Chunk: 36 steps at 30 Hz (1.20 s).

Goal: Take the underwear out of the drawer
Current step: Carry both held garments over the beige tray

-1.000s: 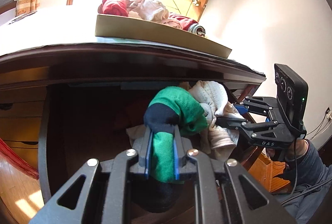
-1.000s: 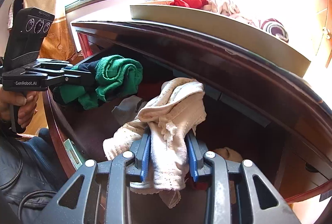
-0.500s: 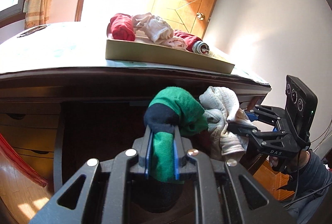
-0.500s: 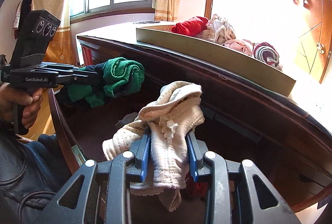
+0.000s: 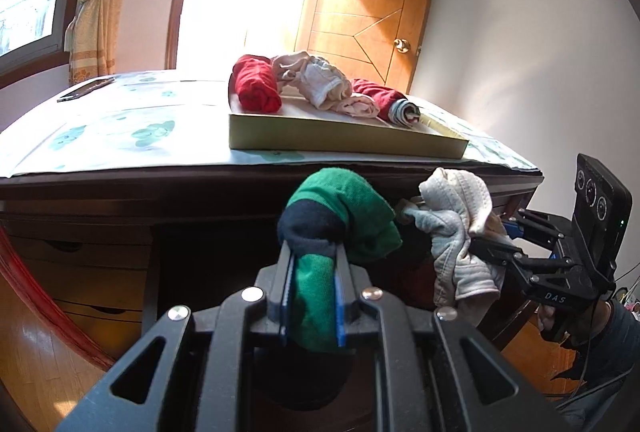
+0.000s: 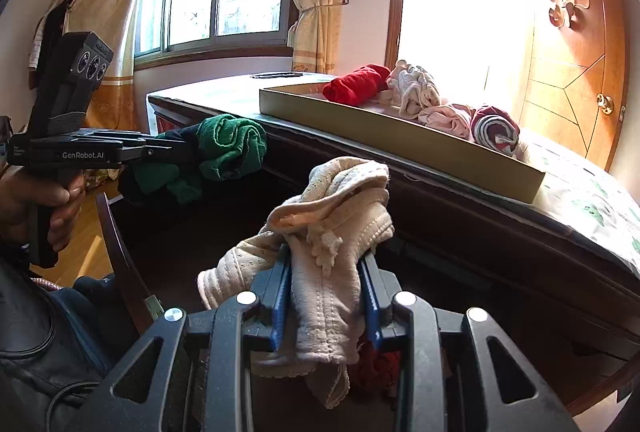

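My left gripper (image 5: 311, 252) is shut on a rolled green and navy underwear (image 5: 344, 216), held up in front of the dark desk edge. My right gripper (image 6: 326, 260) is shut on a cream underwear (image 6: 336, 216) that droops over its blue pads. Each wrist view shows the other tool: the right gripper (image 5: 486, 244) with the cream underwear (image 5: 460, 228) at the right, the left gripper (image 6: 188, 147) with the green underwear (image 6: 232, 143) at the left. The open drawer (image 6: 120, 244) lies dark below; something red (image 6: 380, 360) shows deep in it.
A shallow tan tray (image 5: 344, 139) on the desk top (image 5: 120, 135) holds several rolled underwear, red (image 5: 256, 83), cream and striped. A dark flat object (image 5: 86, 87) lies far left on the desk. A wooden door (image 5: 360, 19) and curtained window stand behind. A person's hand (image 6: 40, 199) grips the left tool.
Both grippers have risen out of the drawer and tipped up with their underwear still held; the desk top and tray now sit lower in both views.
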### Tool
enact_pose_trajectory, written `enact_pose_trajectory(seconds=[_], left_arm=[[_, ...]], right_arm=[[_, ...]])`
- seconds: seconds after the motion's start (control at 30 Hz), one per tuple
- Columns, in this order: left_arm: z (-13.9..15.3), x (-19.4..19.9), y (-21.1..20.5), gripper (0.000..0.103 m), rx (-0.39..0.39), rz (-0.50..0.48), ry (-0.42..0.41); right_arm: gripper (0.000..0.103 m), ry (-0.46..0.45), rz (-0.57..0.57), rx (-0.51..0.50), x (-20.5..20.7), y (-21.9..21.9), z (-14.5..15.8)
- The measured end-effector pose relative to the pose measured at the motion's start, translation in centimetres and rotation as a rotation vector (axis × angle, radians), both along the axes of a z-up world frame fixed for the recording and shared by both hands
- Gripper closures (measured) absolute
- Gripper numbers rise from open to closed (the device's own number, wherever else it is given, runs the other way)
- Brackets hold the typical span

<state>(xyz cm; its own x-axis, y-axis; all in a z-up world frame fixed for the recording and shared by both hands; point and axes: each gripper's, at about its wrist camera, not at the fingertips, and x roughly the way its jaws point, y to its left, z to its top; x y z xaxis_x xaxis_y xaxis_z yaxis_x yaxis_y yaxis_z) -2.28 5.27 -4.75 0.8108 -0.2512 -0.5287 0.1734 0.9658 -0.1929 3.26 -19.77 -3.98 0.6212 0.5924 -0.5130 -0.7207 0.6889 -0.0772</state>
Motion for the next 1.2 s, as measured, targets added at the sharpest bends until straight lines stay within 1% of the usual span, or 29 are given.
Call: enact_pose_trajectory(seconds=[0.23, 0.67, 1.2], left_arm=[[0.5, -0.3, -0.1, 0.089, 0.034, 0.015, -0.026], [1.2, -0.7, 0.2, 0.089, 0.059, 0.058, -0.074], [2.1, -1.4, 0.3, 0.089, 0.091, 0.093, -0.141]], right_arm=[[0.07, -0.032, -0.007, 0.037, -0.3, -0.4, 0.2], [0.07, -0.08, -0.009, 0.096, -1.2, -1.0, 0.4], [0.07, -0.185, -0.009, 0.138, -2.9, -1.6, 1.3]])
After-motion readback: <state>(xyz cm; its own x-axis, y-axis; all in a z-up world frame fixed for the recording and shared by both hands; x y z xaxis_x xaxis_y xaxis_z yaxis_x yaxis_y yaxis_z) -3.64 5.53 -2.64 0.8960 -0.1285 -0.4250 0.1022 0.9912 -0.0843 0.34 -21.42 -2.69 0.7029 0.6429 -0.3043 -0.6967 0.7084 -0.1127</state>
